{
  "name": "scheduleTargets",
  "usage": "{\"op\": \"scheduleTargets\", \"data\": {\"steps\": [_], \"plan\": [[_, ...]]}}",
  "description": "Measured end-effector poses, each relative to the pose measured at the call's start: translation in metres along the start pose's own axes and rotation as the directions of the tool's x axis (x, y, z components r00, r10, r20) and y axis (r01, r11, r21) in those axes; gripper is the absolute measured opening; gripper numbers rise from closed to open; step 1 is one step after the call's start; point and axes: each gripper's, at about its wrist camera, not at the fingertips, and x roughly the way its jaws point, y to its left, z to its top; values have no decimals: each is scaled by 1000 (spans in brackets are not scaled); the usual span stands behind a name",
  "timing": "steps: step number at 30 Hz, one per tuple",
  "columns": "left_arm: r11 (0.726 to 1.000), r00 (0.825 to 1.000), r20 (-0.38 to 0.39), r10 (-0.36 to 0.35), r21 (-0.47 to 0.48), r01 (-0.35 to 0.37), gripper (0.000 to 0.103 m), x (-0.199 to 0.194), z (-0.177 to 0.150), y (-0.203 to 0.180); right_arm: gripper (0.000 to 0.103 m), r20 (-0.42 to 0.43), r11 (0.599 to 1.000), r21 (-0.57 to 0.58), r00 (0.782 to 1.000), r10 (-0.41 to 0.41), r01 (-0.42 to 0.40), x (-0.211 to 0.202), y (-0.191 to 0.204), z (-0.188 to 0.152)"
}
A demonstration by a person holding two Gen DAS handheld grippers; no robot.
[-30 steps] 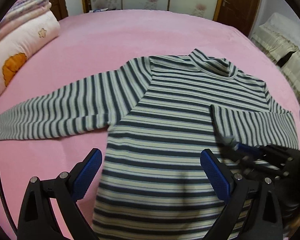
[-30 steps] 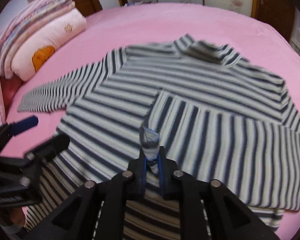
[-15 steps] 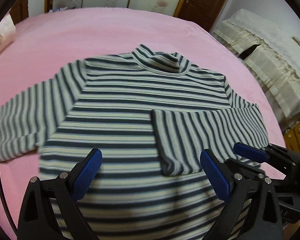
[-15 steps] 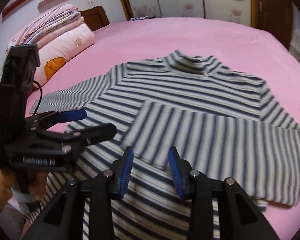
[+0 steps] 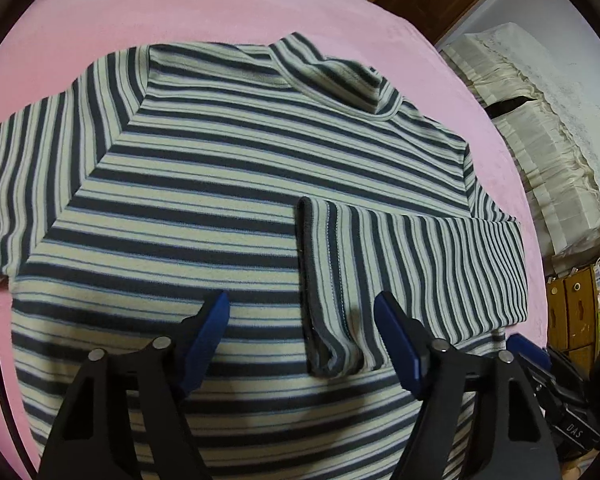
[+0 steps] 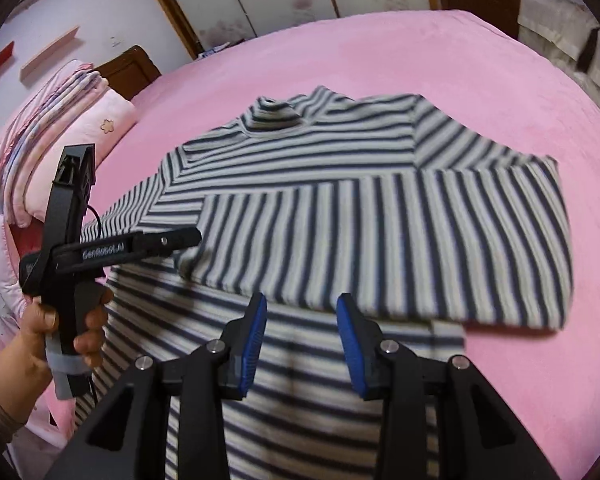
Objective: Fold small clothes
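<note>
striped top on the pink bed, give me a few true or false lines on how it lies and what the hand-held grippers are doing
1. One sleeve of the striped top is folded across its front. True.
2. The other sleeve is folded in too. False: it lies spread out on the pink bed.
3. The right hand-held gripper clamps the cuff. False: its jaws are apart with nothing between them.
4. The left hand-held gripper holds no cloth. True.
5. The top lies collar down, back side up. False: the collar opening faces up.
</note>
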Motion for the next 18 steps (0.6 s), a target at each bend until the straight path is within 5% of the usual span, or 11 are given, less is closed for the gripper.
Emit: {"op": "scheduleTargets", "data": {"steps": [3,15,17,18], "plan": [[1000,999,-26,-20,-8,20,49,4,6,-5,37,-39,999,38,999,-5,6,-1,-12,-3],[993,986,-129,-104,-64,96,47,28,10,-7,37,-54,979,199,998,-43,53,-20,-56,-2],[990,982,-140,-123,-83,113,8,30,11,-8,37,-44,974,218,997,-62,70,-23,-64,-1],[991,982,-149,-116,-90,103,5,32,11,-8,37,-41,969,234,996,-75,83,-26,-71,0]]}}
